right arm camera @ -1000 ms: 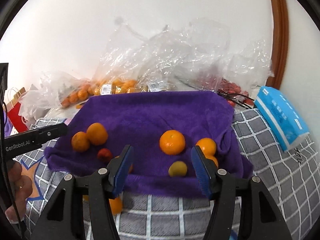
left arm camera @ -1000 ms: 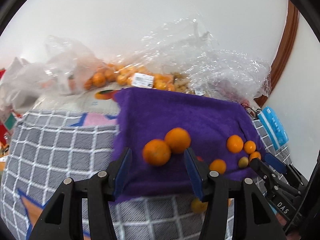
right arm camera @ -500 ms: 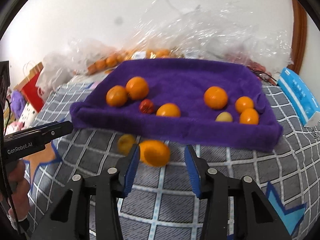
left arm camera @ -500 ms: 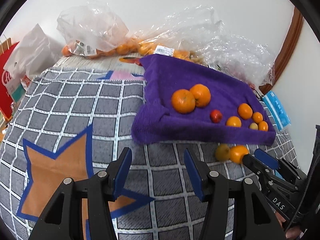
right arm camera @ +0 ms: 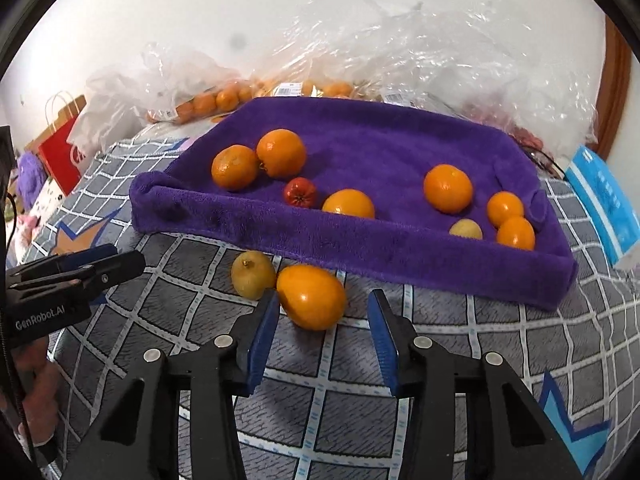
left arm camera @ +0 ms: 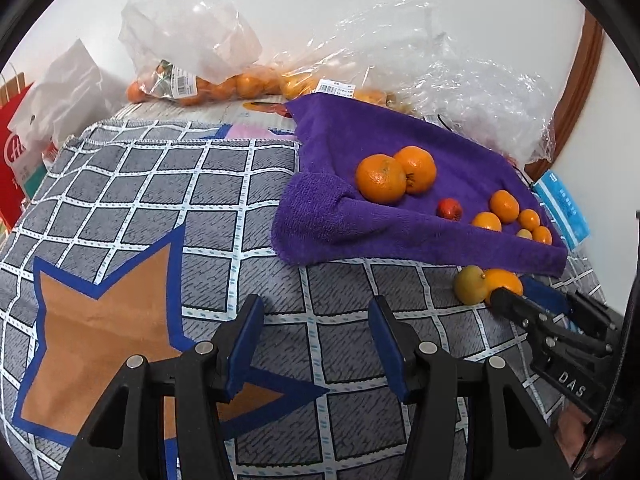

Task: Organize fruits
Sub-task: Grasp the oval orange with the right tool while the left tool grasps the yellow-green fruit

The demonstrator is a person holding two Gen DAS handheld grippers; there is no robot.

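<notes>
A purple towel lies on the checked cloth and holds several oranges, a small red fruit and a small yellow fruit. In front of it on the cloth lie an orange fruit and a yellow-green fruit, touching. My right gripper is open, its fingertips on either side of the orange fruit's near end. My left gripper is open and empty over bare cloth, left of the two loose fruits. The towel also shows in the left wrist view.
Clear plastic bags of oranges and crumpled film stand behind the towel against the wall. A blue pack lies right of the towel. A red paper bag stands at the far left. The grey checked cloth has orange star patterns.
Both grippers pulled back from the towel and dropped lower. The right gripper now has the loose orange fruit between its open fingers. The left gripper moved back over bare cloth.
</notes>
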